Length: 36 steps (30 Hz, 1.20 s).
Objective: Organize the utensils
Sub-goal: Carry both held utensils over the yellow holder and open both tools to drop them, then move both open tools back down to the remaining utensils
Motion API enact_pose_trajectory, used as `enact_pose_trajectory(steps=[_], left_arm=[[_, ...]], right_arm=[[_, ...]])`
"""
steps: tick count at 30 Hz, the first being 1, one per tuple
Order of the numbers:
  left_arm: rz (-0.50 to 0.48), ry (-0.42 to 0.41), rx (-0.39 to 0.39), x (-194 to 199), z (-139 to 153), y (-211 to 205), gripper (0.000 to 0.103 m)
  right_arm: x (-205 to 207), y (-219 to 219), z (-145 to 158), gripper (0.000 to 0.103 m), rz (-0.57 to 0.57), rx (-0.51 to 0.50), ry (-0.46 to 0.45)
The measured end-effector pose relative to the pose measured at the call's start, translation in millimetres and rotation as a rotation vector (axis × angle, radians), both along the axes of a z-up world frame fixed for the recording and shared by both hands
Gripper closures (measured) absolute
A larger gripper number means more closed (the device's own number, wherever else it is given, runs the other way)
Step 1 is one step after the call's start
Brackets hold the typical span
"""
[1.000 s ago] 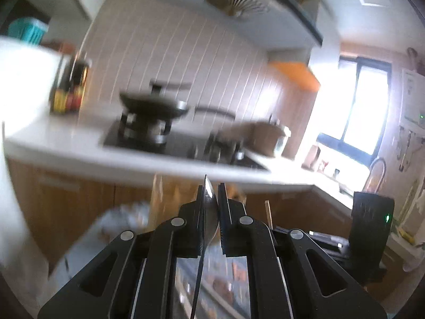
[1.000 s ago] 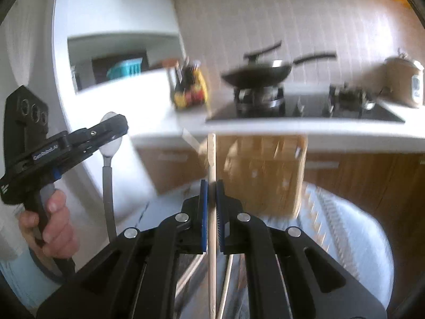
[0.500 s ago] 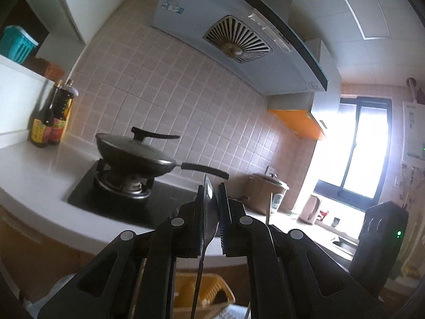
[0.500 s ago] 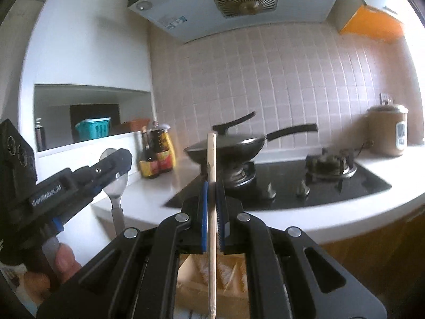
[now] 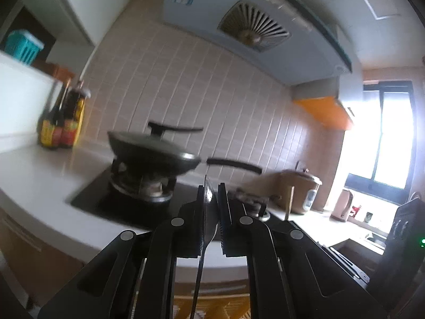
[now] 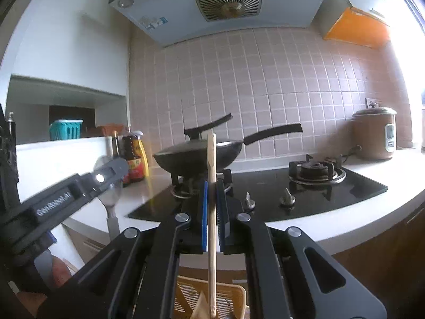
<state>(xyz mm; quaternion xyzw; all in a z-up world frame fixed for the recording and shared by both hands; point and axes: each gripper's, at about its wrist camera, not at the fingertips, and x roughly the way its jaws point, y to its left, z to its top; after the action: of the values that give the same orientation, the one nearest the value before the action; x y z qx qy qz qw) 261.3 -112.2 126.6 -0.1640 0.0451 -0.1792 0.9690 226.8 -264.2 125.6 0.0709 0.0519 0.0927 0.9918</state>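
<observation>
The right gripper (image 6: 212, 207) was clamped on an upright wooden chopstick (image 6: 211, 226), and the left gripper (image 5: 211, 207) was closed edge-on around a metal spoon (image 5: 204, 228), its bowl at 9 o'clock in the right wrist view. Both utensils hung in the air before the counter (image 6: 332, 228), above a yellow slotted basket (image 6: 228, 296) at 6 o'clock, with the wok (image 6: 198, 156) at 12. Lowering each one straight down, kept vertical and released only inside the basket, would probably serve best.
</observation>
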Motion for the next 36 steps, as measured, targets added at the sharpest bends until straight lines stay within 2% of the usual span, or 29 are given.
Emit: enact_pose_trajectory(steps=[5, 6, 8, 10, 11, 14, 17, 18, 22, 25, 27, 31, 36], left_arm=[[0.003, 0.052, -0.019, 5.3, -13.3, 6.6, 0.095], [0.010, 0.059, -0.013, 4.0, -14.6, 7.6, 0.092], [-0.003, 0.070, -0.010, -1.9, -16.0, 12.0, 0.073], [-0.010, 0.069, -0.007, -11.7, -16.4, 17.2, 0.066], [-0.016, 0.067, -0.002, -16.2, -15.4, 18.5, 0.065], [-0.028, 0.070, 0.006, -33.3, -10.0, 26.4, 0.064], [-0.051, 0.064, -0.008, -57.6, -0.4, 39.8, 0.059], [-0.053, 0.059, -0.003, -66.1, 2.7, 42.6, 0.057], [-0.050, 0.041, 0.035, -105.3, 10.1, 55.0, 0.054], [-0.043, 0.028, 0.051, -135.2, 8.6, 64.2, 0.050], [-0.026, 0.021, 0.078, -155.0, 5.0, 68.1, 0.049], [0.003, 0.030, 0.141, -185.8, -6.8, 71.5, 0.048], [0.026, 0.081, 0.193, -213.6, -28.2, 76.2, 0.048]], right_arm=[[-5.3, 0.7, -7.9, 0.098, -0.003, -0.015, -0.002], [-8.1, 0.7, -9.2, 0.098, -0.012, -0.018, 0.001], [-14.5, -0.5, -11.0, 0.098, -0.021, -0.014, 0.014], [-19.4, -3.0, -12.6, 0.097, -0.001, -0.004, 0.048], [-21.4, -4.3, -13.3, 0.094, 0.009, 0.001, 0.064], [-35.1, -10.5, -15.1, 0.074, 0.025, 0.019, 0.104], [-57.6, -15.0, -13.8, 0.053, 0.019, 0.025, 0.117], [-66.4, -15.6, -13.5, 0.050, 0.018, 0.024, 0.122], [-100.4, -11.4, -14.2, 0.050, -0.012, -0.006, 0.152], [-126.8, -7.9, -13.9, 0.050, -0.051, -0.030, 0.127], [-146.5, -1.8, -15.2, 0.050, -0.089, -0.062, 0.118], [-173.7, 7.6, -21.4, 0.050, -0.092, -0.100, 0.124], [-196.2, 22.0, -39.4, 0.050, -0.071, -0.140, 0.189]])
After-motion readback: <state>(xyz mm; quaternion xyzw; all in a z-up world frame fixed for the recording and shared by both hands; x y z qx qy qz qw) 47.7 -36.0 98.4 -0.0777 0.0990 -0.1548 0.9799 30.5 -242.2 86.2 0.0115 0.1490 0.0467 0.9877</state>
